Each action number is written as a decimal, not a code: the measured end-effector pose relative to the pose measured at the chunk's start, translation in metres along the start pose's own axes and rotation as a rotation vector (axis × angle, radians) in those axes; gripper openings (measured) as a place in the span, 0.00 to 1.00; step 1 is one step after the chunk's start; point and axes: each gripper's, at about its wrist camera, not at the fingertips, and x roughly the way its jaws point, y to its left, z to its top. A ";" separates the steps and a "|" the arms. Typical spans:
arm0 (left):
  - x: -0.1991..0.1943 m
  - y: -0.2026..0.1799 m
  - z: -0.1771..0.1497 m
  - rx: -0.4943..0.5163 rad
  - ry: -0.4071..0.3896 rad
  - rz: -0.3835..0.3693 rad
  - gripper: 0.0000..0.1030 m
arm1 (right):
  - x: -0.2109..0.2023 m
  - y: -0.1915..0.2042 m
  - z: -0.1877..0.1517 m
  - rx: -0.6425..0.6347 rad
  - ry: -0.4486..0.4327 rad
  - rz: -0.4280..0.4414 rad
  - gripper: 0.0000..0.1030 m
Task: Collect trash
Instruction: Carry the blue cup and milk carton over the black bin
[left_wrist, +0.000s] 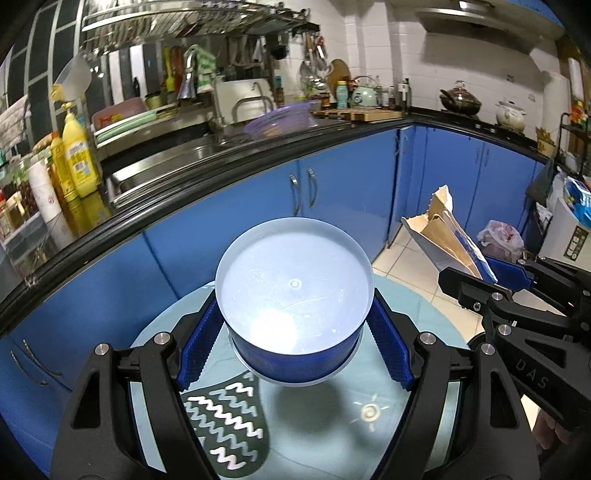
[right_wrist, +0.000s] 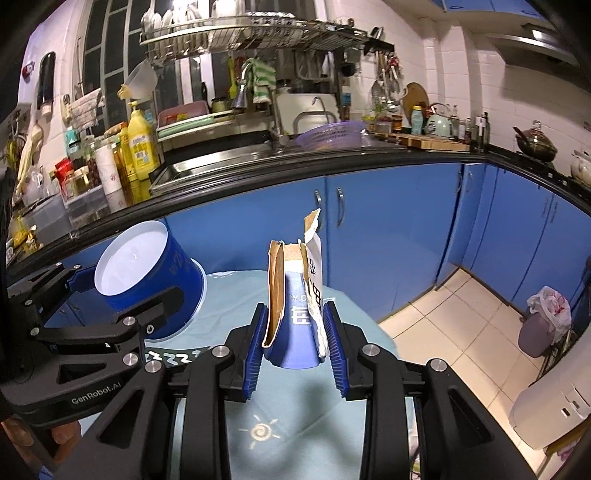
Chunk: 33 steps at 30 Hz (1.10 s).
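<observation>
A blue round tub (left_wrist: 295, 295) with a pale inside sits between the blue pads of my left gripper (left_wrist: 295, 339), which is shut on it and holds it off the round table (left_wrist: 406, 302). The same tub (right_wrist: 147, 284) shows at the left of the right wrist view. My right gripper (right_wrist: 295, 343) is shut on a torn blue and white paper package (right_wrist: 299, 295) with a brown cardboard lining, held upright above the table. That package (left_wrist: 447, 236) and the right gripper (left_wrist: 506, 277) appear at the right edge of the left wrist view.
Blue kitchen cabinets (left_wrist: 332, 192) under a black counter (left_wrist: 221, 177) with a sink (right_wrist: 221, 158) stand straight ahead. The table carries a pale teal cloth (right_wrist: 295, 424). On the tiled floor at the right stands a bin with a white bag (right_wrist: 546, 317).
</observation>
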 end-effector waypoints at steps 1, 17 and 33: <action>0.000 -0.004 0.001 0.005 -0.001 -0.004 0.74 | -0.004 -0.006 -0.001 0.006 -0.005 -0.007 0.30; -0.007 -0.102 0.017 0.133 -0.022 -0.091 0.74 | -0.056 -0.091 -0.016 0.111 -0.050 -0.109 0.30; -0.002 -0.207 0.025 0.280 -0.027 -0.192 0.74 | -0.090 -0.181 -0.043 0.241 -0.048 -0.208 0.30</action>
